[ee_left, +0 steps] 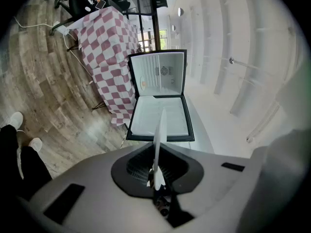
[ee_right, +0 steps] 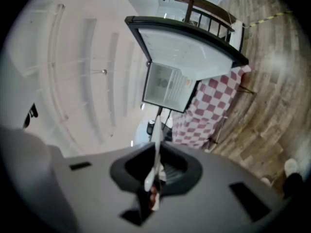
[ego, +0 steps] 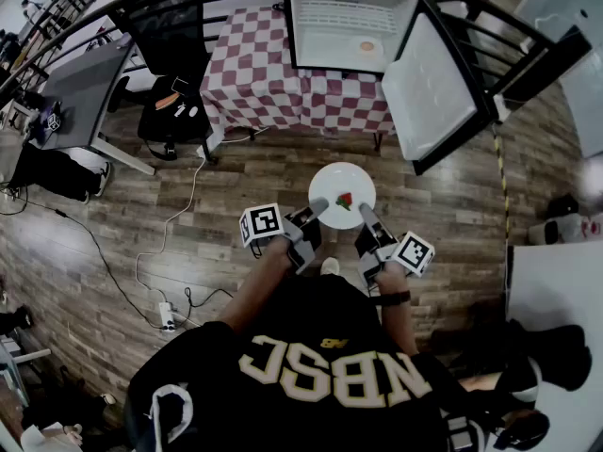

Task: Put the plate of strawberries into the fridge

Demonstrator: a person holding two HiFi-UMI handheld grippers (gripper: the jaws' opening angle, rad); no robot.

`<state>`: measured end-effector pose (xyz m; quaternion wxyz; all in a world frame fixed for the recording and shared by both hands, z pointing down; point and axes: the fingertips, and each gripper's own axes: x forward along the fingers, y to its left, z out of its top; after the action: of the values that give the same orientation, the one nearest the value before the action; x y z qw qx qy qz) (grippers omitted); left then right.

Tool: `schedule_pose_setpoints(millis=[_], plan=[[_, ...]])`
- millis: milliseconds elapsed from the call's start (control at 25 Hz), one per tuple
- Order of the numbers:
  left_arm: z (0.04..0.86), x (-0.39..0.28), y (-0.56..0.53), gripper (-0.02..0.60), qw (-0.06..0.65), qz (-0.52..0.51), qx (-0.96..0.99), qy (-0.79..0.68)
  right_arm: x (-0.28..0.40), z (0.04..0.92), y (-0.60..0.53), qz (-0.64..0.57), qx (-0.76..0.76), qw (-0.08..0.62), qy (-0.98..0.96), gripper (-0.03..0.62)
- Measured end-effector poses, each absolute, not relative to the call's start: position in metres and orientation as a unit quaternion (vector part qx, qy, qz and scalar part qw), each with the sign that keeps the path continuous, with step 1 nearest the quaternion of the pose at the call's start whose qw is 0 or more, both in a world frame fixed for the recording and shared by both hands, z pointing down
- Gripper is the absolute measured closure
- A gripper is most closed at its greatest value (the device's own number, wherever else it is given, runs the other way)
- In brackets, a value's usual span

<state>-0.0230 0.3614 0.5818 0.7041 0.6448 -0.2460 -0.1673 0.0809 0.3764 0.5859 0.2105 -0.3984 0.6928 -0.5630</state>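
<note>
Only from the head view: a round white plate (ego: 341, 196) held level over the brown wood-plank floor (ego: 188, 205), one red strawberry (ego: 345, 200) lying near its middle. Sits close in front of the person (ego: 330, 365) and well short of the small black fridge with white lining (ego: 350, 26). There too, the fridge standing on a red-and-white checked table (ego: 254, 78), its door (ego: 429, 88) swung wide to the right, and a black office chair (ego: 170, 31) just left of the table. From the two gripper views, by contrast, the plate only edge-on: a thin white blade running straight up between the grey jaws toward the open fridge beyond, the strawberry not to be made out for certain there. Left gripper (ego: 317, 207): jaws drawn nearly together, pinching the plate's near-left rim, pressed on either face of it in the left gripper view. Right gripper (ego: 364, 211): likewise almost closed, clamped on the near-right rim, the rim seated deep in the dark throat between the jaws in the right gripper view. Nothing but the plate between either pair.
</note>
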Motion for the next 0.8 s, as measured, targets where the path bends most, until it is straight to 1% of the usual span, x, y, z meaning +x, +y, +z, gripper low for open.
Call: schedule_pose_setpoints(millis=[160, 400, 600, 800], plan=[[0.585, -0.011, 0.352, 0.548, 0.69, -0.149, 0.662, -0.252, 0.094, 0.586, 0.37, -0.558, -0.398, 0.212, 0.697, 0.549], [0.59, 0.019, 0.355, 0.548, 0.701, -0.146, 0.652, -0.249, 0.118, 0.589, 0.371, -0.56, -0.398, 0.205, 0.697, 0.548], [0.589, 0.035, 0.353, 0.549, 0.696, -0.143, 0.658, -0.249, 0.14, 0.598, 0.373, -0.567, -0.415, 0.181, 0.689, 0.548], [0.599, 0.041, 0.349, 0.549, 0.708, -0.152, 0.639, -0.258, 0.132, 0.581, 0.353, -0.513, -0.354, 0.221, 0.75, 0.547]])
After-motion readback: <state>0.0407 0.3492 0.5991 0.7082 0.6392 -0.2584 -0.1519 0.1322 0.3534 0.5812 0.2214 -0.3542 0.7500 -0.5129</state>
